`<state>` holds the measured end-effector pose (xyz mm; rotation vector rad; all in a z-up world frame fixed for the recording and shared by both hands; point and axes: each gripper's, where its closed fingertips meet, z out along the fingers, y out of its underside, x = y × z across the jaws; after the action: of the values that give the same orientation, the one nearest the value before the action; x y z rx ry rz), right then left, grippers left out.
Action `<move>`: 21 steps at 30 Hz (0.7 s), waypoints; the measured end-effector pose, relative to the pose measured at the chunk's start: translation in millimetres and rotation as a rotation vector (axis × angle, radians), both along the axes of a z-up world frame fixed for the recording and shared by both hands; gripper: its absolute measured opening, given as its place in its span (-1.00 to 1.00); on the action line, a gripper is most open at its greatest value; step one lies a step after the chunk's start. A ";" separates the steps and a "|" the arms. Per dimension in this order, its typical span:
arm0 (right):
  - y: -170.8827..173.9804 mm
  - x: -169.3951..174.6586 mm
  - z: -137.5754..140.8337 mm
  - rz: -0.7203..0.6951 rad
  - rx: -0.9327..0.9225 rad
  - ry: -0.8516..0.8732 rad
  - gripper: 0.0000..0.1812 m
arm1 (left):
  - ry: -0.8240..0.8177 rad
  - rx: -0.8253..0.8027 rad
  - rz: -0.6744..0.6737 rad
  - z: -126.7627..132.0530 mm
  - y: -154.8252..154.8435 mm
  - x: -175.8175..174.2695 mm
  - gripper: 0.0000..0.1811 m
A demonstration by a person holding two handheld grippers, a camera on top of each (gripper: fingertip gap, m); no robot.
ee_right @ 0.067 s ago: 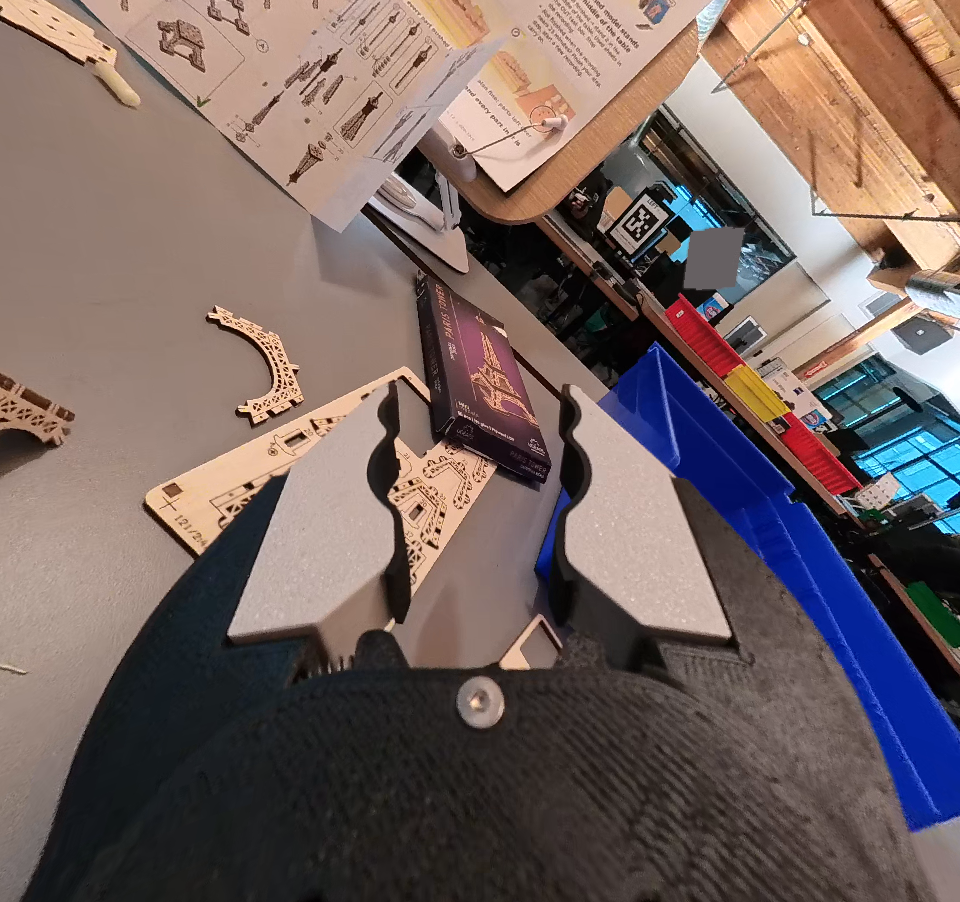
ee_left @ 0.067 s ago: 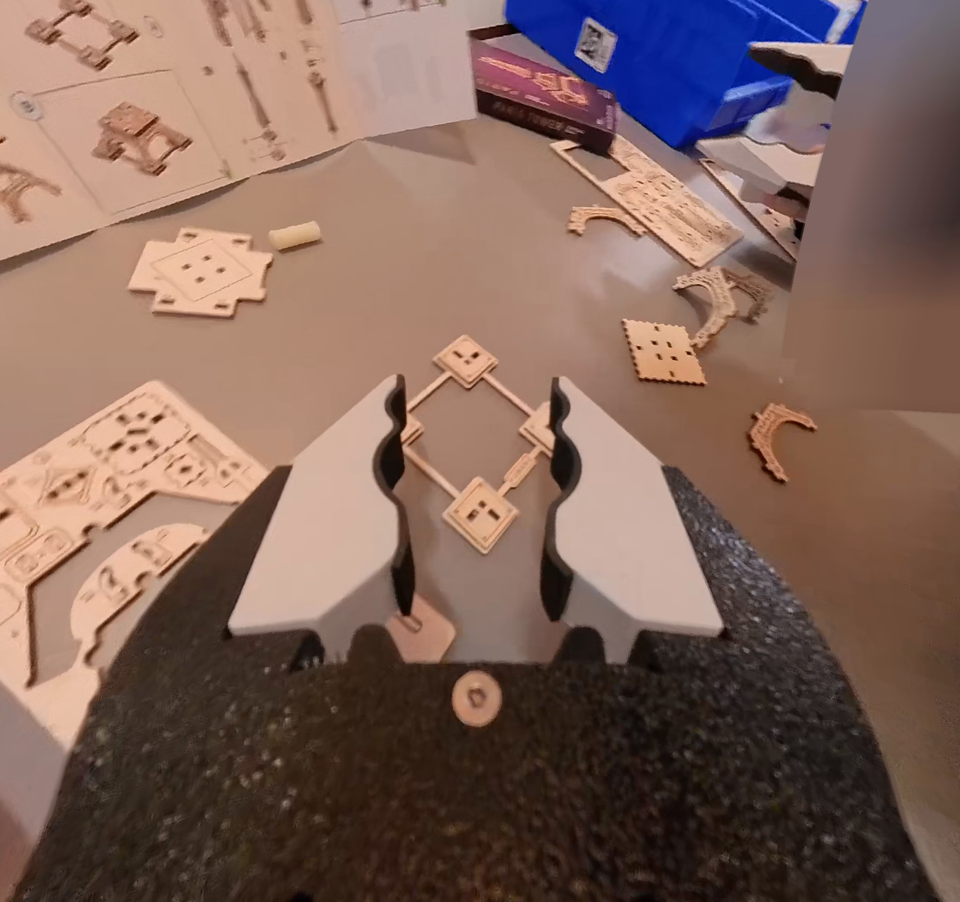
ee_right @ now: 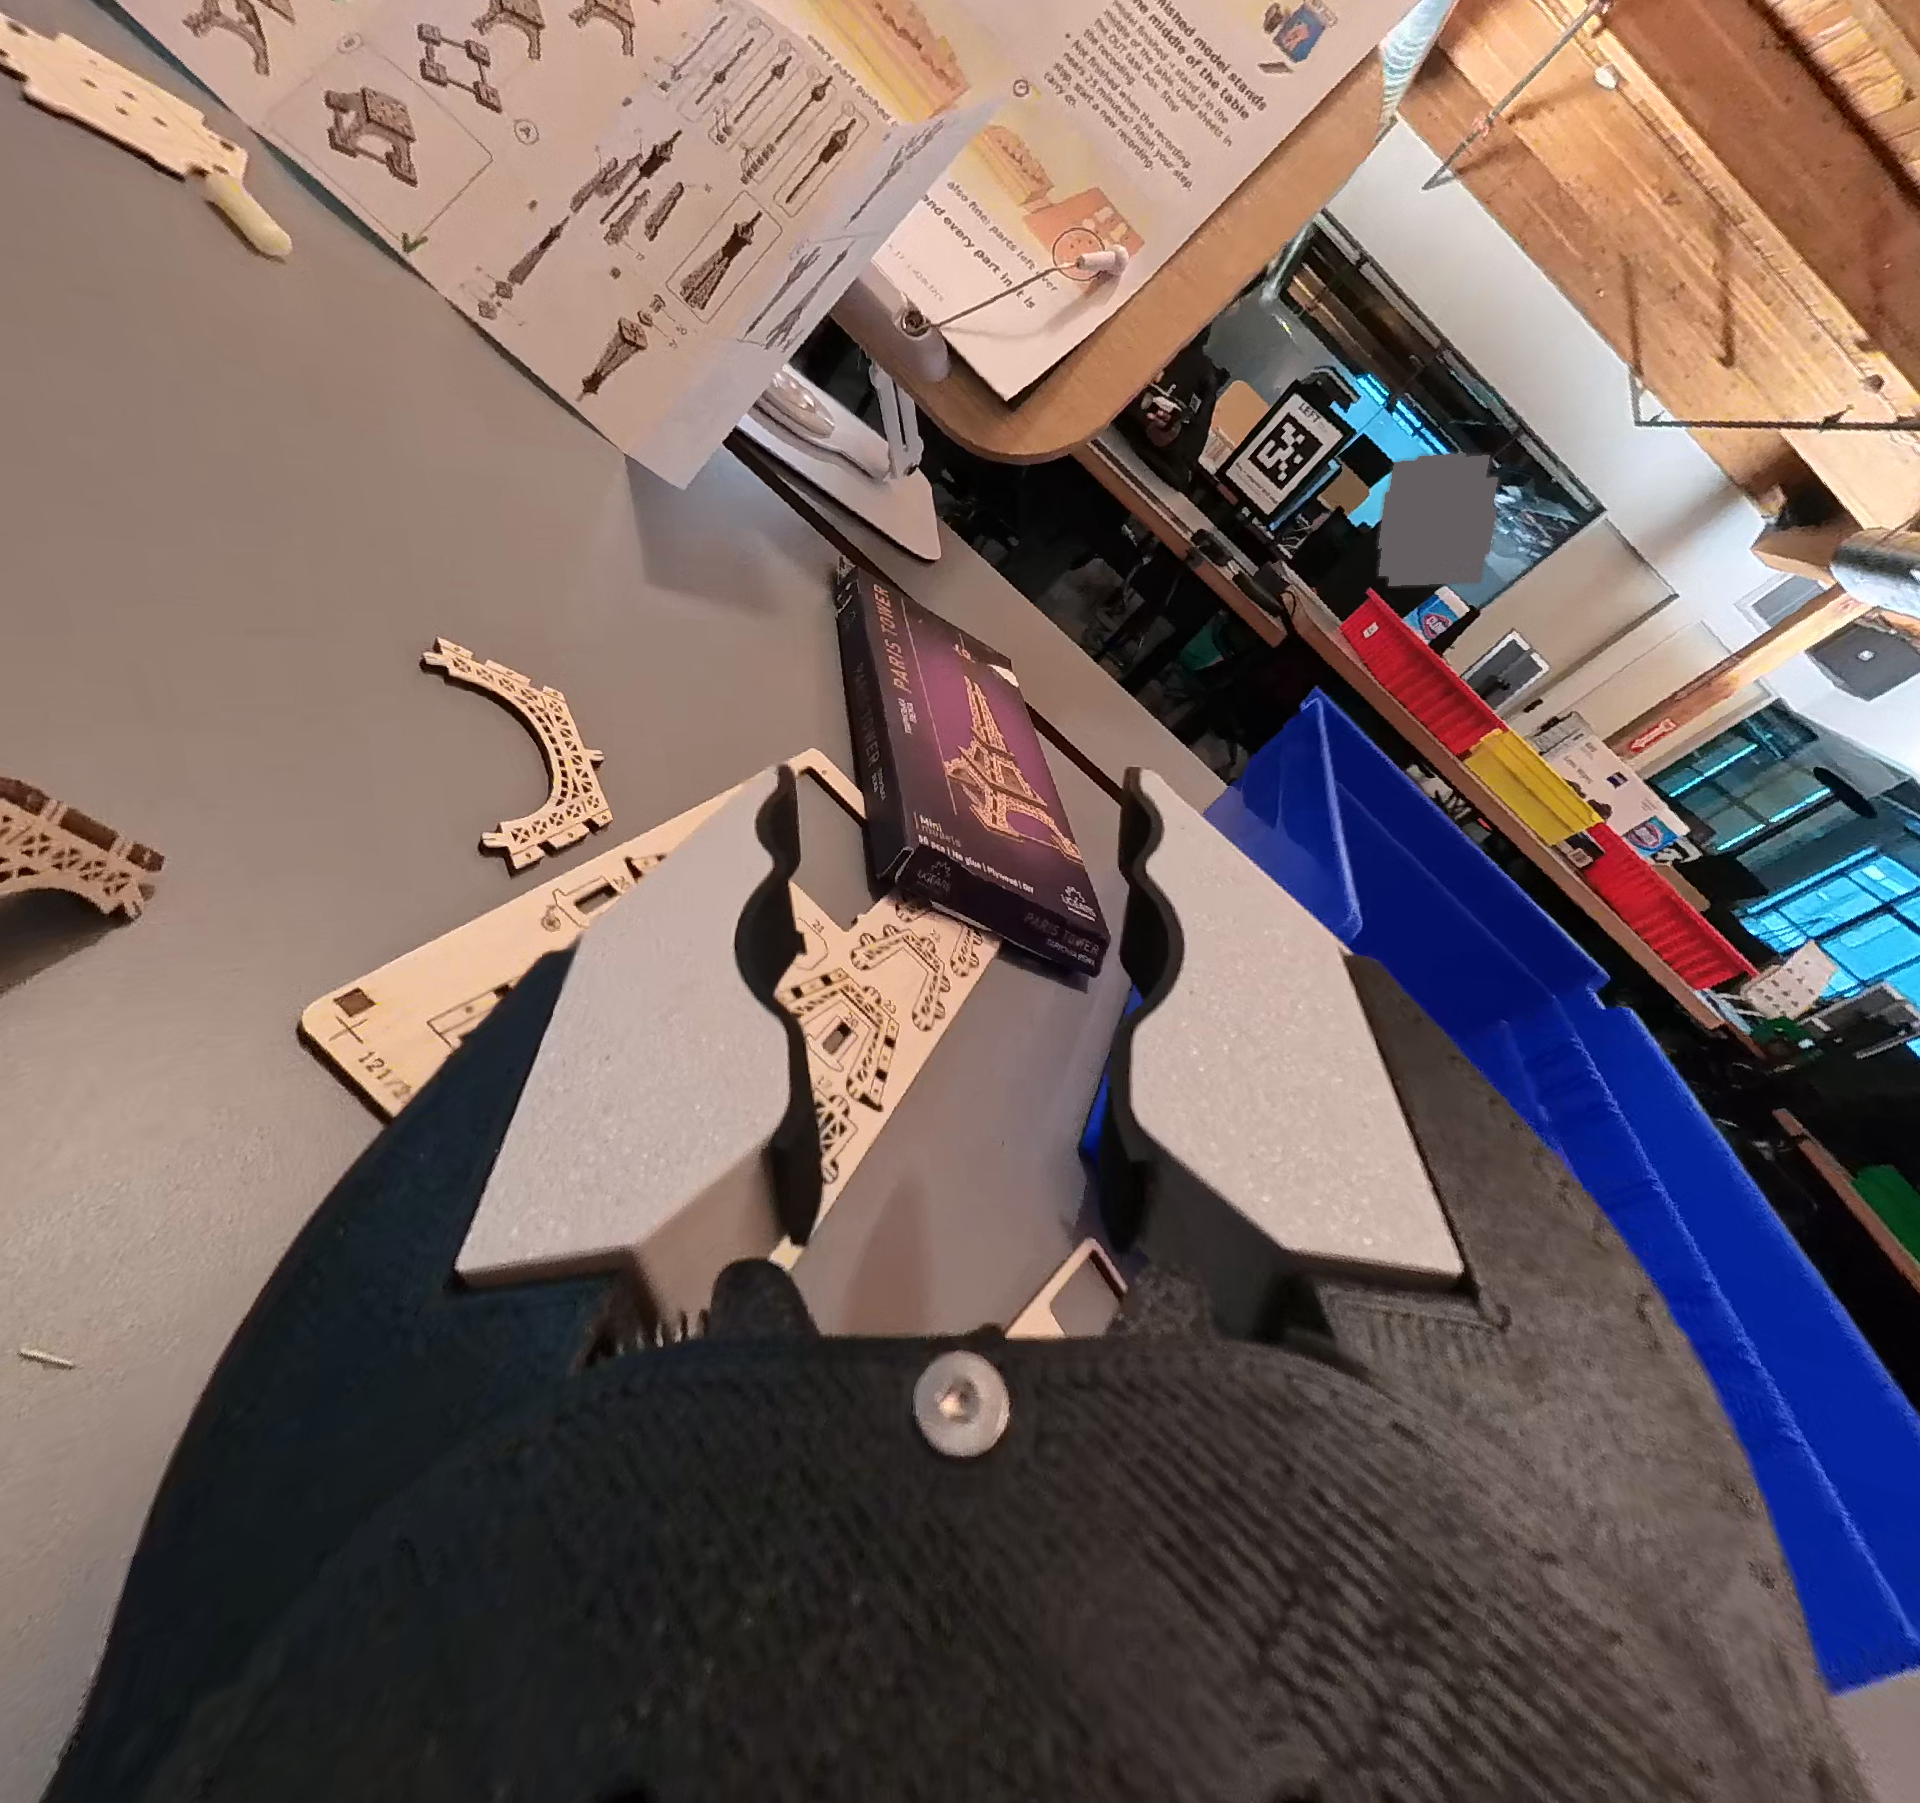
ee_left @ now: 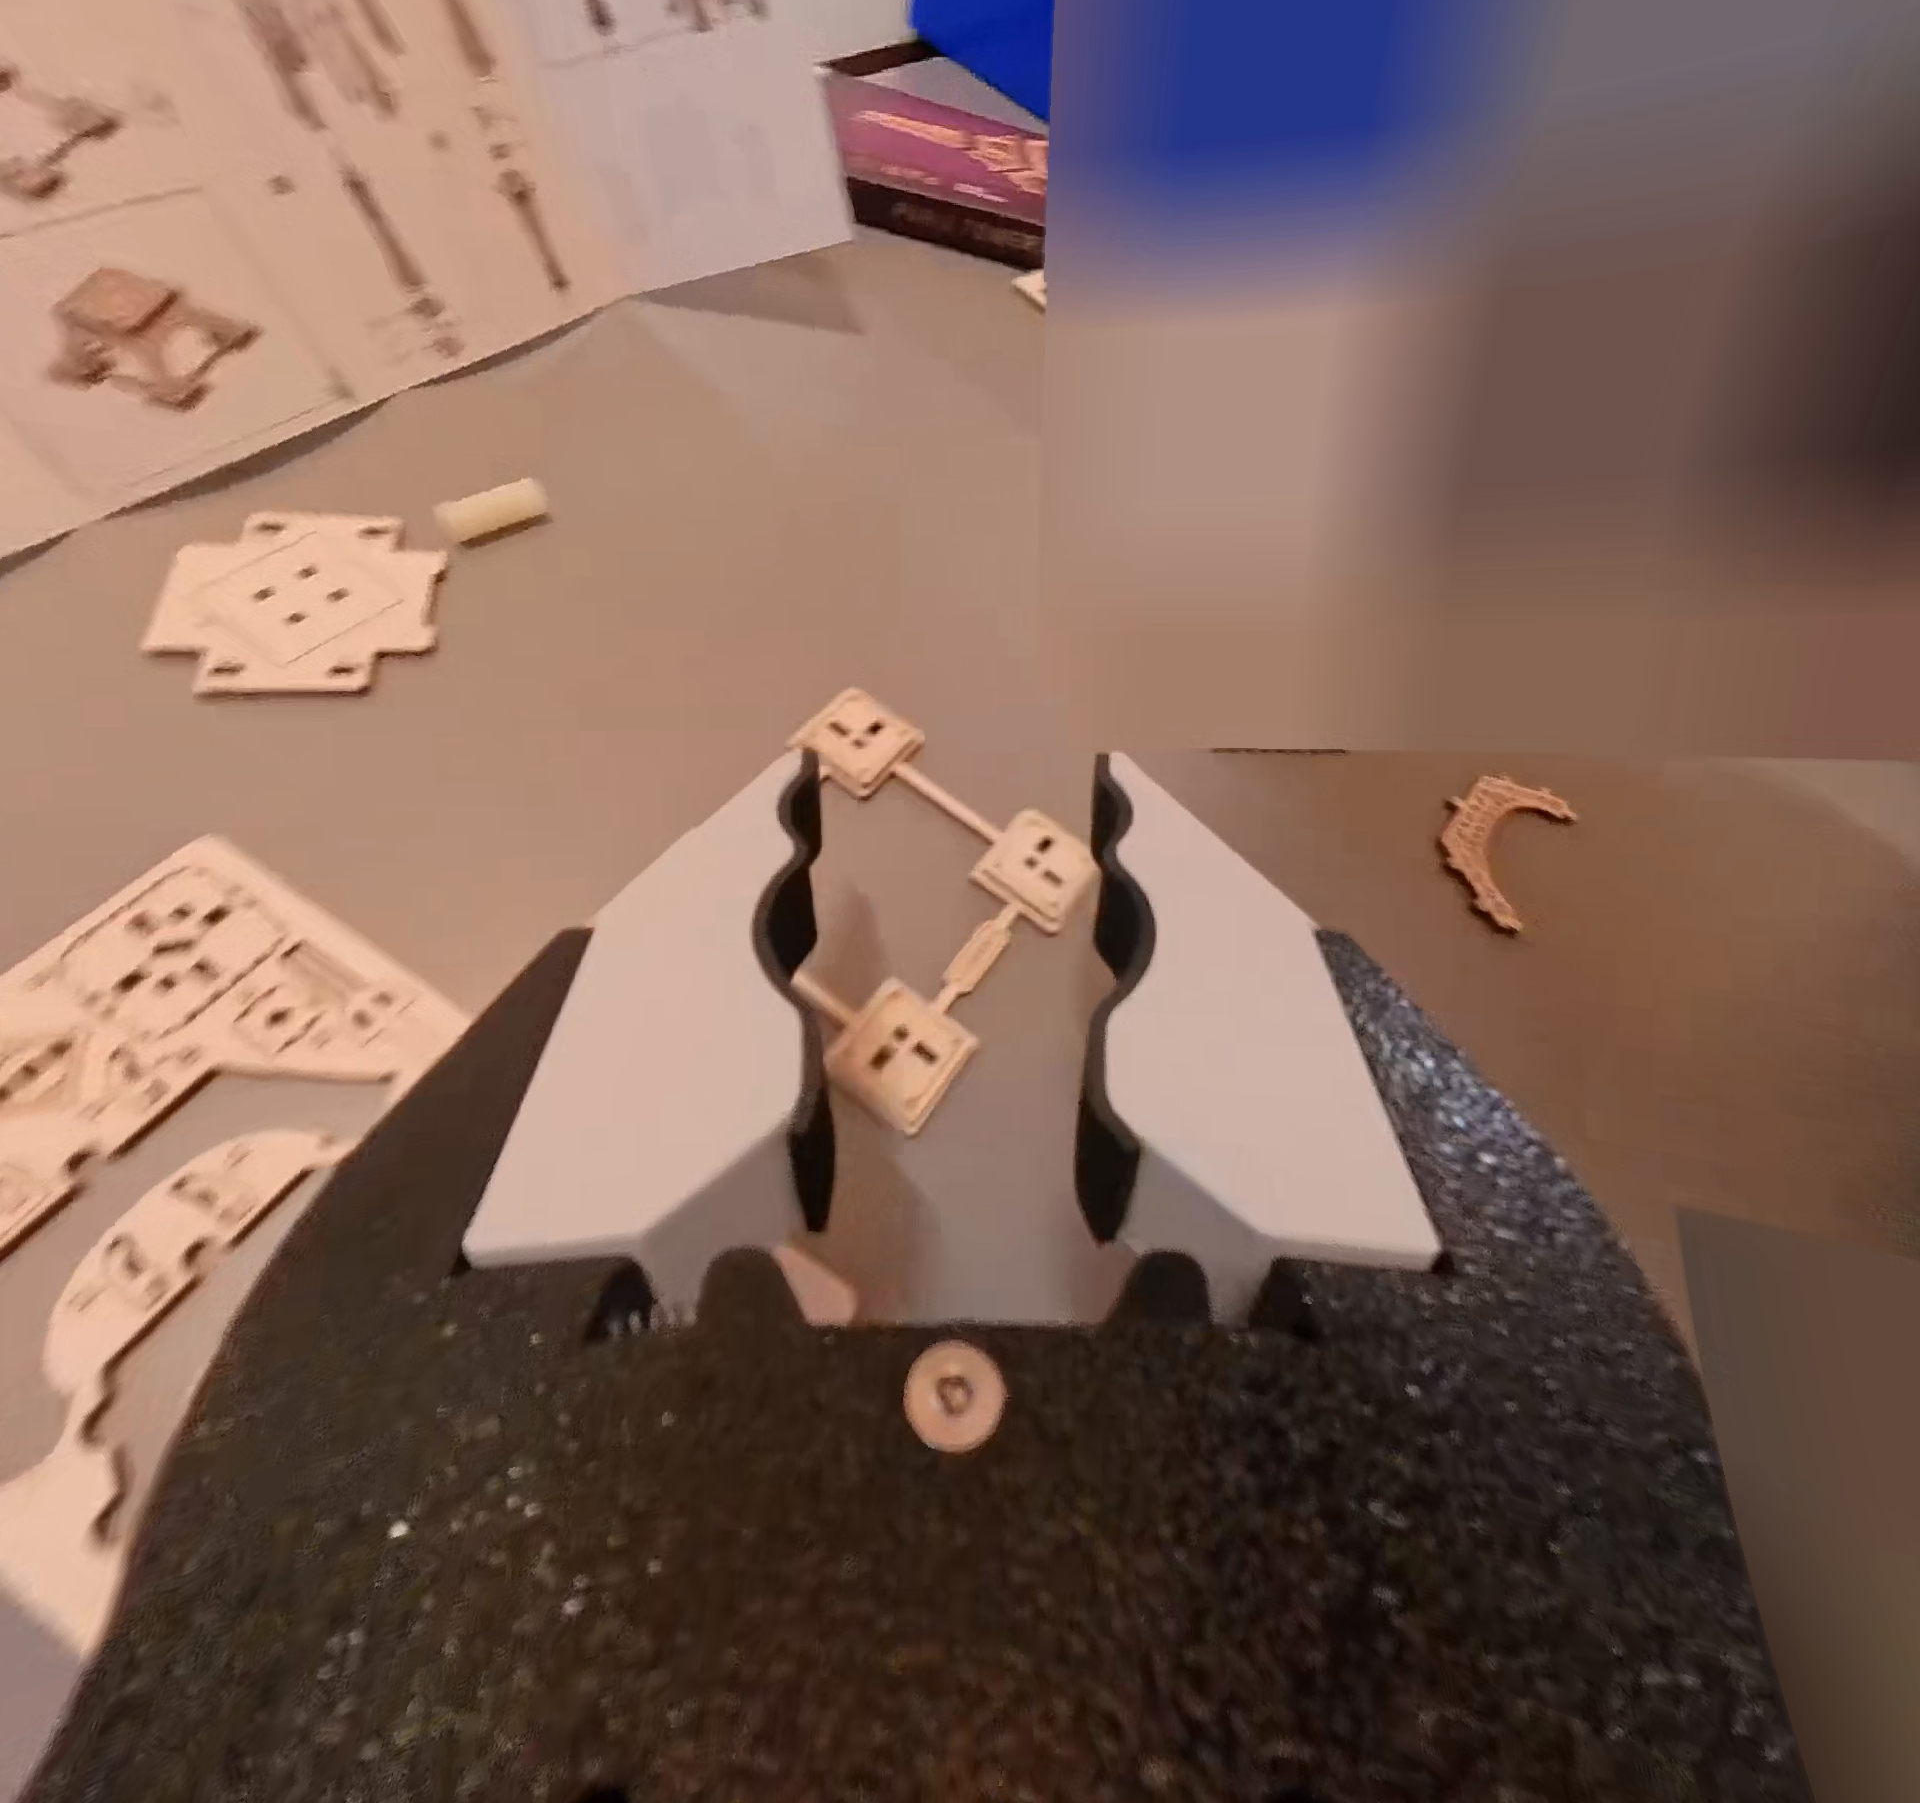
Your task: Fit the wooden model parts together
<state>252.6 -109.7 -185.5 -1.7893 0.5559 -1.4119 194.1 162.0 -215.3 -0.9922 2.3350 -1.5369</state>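
- The left gripper [ee_left: 951, 1005] hangs over the grey table [ee_left: 644, 610] with its jaws spread and nothing between them; the step in hand looks like picking up the square wooden frame [ee_left: 940, 906], four small slotted pads joined by thin bars, which lies flat directly beneath the gap.
- The right gripper [ee_right: 961, 1010] is likewise spread and empty, held tilted above the part-punched plywood sheet [ee_right: 436, 1005] and the dark model box [ee_right: 971, 797], with the blue bin [ee_right: 1455, 922] just beyond.
- Other loose parts are near: a cross-shaped plate [ee_left: 296, 600] beside a pale wax stick [ee_left: 490, 511], a lattice arch [ee_left: 1501, 844] to the right, and a second arch [ee_right: 540, 756] in the right wrist view.
- To do it well, I would grip the frame by one corner pad, not by a thin bar, which seems likely to snap.
- The frame lies flat, so a fingertip probably has to slide under an edge, or the piece be nudged to tilt first.
- The left wrist view is smeared, so whether the frame's far-left pad sits under the left finger I cannot tell.
- Check the instruction sheet [ee_right: 540, 122] for which slots take the arches.
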 end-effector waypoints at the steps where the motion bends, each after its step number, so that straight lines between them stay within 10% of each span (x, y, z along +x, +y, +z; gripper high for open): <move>1: 1.4 -0.1 1.5 0.010 0.018 0.003 -0.33 | -0.009 0.008 -0.044 1.6 -9.1 -6.6 -0.48; 10: 23.1 -9.3 5.1 0.113 0.038 0.052 -0.31 | 0.039 0.288 -0.488 -21.9 -95.4 -101.2 -0.54; 21: 65.6 -36.1 20.6 0.307 0.119 -0.001 -0.41 | 0.085 0.497 -0.424 -45.4 -112.2 -112.3 -0.63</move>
<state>216.4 -44.1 -164.9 -1.6961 0.3383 -1.1455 81.8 49.7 -260.7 -0.4707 2.9123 -0.9321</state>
